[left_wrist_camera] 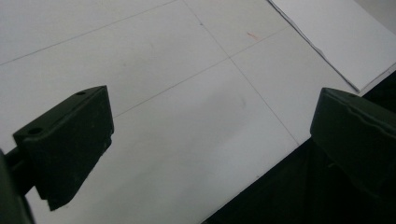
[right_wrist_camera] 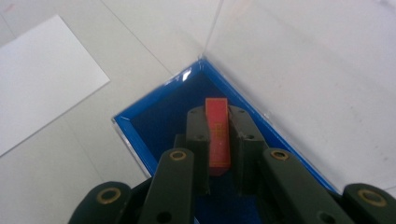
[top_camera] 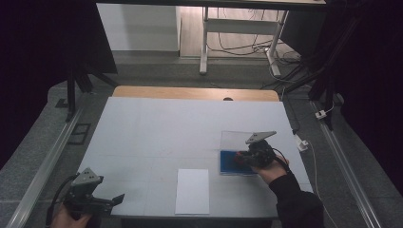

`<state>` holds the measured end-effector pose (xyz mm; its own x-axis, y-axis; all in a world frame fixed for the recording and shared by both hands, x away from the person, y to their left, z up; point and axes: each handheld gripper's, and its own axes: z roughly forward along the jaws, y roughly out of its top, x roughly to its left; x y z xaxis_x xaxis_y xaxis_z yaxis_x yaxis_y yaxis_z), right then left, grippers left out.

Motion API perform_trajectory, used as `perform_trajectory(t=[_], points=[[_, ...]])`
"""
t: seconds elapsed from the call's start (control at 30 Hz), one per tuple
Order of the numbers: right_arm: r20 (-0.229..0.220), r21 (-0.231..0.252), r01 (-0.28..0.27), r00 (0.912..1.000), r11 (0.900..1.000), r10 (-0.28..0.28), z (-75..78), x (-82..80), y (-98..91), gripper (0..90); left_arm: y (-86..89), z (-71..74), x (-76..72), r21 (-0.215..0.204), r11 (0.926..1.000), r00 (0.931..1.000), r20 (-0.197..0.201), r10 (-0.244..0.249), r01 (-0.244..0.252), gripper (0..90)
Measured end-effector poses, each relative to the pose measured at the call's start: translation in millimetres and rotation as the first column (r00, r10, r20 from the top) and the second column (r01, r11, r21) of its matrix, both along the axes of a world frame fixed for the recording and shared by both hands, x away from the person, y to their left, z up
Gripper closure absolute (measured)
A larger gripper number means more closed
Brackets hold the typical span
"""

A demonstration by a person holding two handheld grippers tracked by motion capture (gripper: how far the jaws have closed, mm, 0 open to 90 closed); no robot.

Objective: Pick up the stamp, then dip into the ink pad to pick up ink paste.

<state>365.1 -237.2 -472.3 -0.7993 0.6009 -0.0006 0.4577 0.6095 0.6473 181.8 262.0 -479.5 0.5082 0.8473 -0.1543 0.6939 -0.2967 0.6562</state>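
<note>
Right gripper view: right gripper [right_wrist_camera: 218, 140] clamps a red block [right_wrist_camera: 218, 130] by its flat sides inside the blue tray [right_wrist_camera: 140, 128]; block looks rigid, light, slippery.

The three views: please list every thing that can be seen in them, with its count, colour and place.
Table: one, white top with thin grid lines, centre of the high view.
Paper sheet: one, white, flat near the table's near edge, centre.
Blue box: one, blue inside, on the table at the right, under the right tool.
Clear lid: one, transparent, standing open behind the blue box.
Red piece: one, red with gold marks, above the blue box's inside.
Desk frame: one, white, on the floor beyond the table, with cables.
Left tool: one, black, jaws open, near the table's near left corner.
Right tool: one, black, jaws shut on the red piece.
</note>
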Motion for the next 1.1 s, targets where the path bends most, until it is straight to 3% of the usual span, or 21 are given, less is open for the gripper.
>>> perform_trajectory(t=[0.47, 0.87, 1.1], points=[[0.008, 0.073, 0.033, 0.9994, 0.9968, -0.034, 11.8, -4.6, -5.6, 80.3, -0.5, -0.1, -0.3, 0.002, 1.0, 1.0, 0.0, 0.0, 0.0, 0.3], [0.017, 0.06, 0.012, 0.9998, 0.9981, -0.013, 13.8, -5.6, -3.9, 80.3, -0.6, -0.3, 0.0, 0.004, 1.0, 1.0, -0.004, 0.0, 0.0, 0.4], [0.007, 0.053, 0.013, 0.9999, 0.9985, -0.014, 7.3, -4.7, 3.5, 80.3, -1.1, -0.3, 0.1, 0.008, 1.0, 1.0, -0.003, -0.003, 0.003, 0.4]])
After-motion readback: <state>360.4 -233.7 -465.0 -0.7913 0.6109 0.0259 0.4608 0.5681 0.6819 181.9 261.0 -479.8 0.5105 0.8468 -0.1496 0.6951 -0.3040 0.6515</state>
